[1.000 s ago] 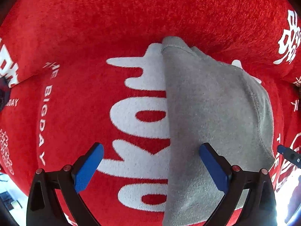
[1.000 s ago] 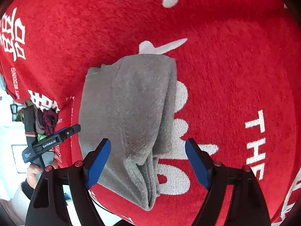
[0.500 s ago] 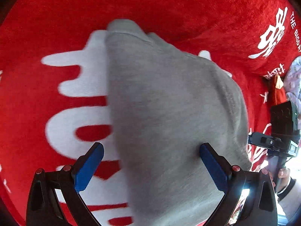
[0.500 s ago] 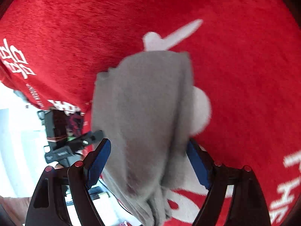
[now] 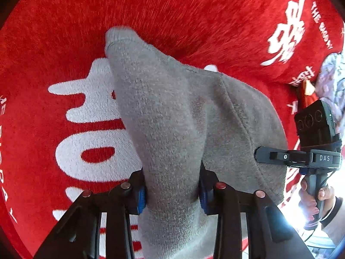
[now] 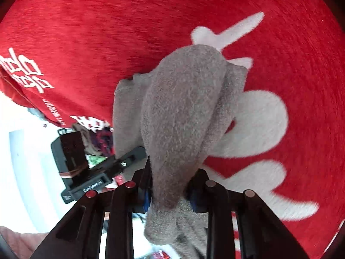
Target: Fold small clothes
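A small grey fleece garment (image 5: 185, 118) lies folded lengthwise on a red blanket (image 5: 172, 10) with white lettering. My left gripper (image 5: 171, 191) is shut on the near edge of the garment, which bunches up between the blue pads. In the right wrist view the same grey garment (image 6: 183, 108) rises in a ridge, and my right gripper (image 6: 169, 194) is shut on its near end. Each gripper shows in the other's view: the right one (image 5: 301, 157) at the garment's right side, the left one (image 6: 103, 172) at its left side.
The red blanket's edge (image 6: 54, 116) drops off at the left of the right wrist view onto a bright white floor. A pile of patterned cloth (image 5: 332, 82) lies at the blanket's right edge. A hand (image 5: 312, 198) holds the right gripper's handle.
Both grippers have moved in onto the garment and closed from wide open. The grey cloth is now pinched and raised into a ridge at both ends.
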`<state>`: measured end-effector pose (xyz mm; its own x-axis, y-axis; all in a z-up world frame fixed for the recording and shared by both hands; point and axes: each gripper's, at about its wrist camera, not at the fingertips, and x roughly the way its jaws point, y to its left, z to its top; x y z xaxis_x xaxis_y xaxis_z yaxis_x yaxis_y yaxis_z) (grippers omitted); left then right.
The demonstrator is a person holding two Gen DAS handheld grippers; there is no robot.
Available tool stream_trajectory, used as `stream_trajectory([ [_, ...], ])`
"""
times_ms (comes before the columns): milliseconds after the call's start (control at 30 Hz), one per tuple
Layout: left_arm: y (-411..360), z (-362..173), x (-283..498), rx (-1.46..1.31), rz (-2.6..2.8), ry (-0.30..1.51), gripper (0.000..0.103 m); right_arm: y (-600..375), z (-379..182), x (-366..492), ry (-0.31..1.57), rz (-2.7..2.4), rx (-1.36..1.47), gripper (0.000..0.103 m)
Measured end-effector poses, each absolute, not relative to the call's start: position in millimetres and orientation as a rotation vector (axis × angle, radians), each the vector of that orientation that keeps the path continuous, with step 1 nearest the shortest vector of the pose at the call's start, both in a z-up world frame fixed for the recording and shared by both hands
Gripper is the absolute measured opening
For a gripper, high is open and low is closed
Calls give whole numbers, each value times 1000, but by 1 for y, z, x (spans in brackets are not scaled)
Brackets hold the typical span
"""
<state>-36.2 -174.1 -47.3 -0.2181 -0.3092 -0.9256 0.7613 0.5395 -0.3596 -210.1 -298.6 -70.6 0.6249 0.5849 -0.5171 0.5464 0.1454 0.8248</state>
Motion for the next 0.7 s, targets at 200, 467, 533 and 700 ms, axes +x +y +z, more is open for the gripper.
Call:
stream_trajectory([
  [200, -146, -10, -39, 391, -1064, 1477, 39, -274, -31, -211, 958, 87, 1509, 29],
  [467, -81, 9, -31, 450, -1011, 1468, 39, -214, -15, -199, 992, 154, 1527, 29],
  [533, -67, 2, -28, 469, -979, 1480, 39, -199, -27, -196, 1011, 161, 1546, 29],
  [700, -38, -29, -25, 517, -895, 1482, 39, -176, -53, -181, 1120, 124, 1495, 29],
])
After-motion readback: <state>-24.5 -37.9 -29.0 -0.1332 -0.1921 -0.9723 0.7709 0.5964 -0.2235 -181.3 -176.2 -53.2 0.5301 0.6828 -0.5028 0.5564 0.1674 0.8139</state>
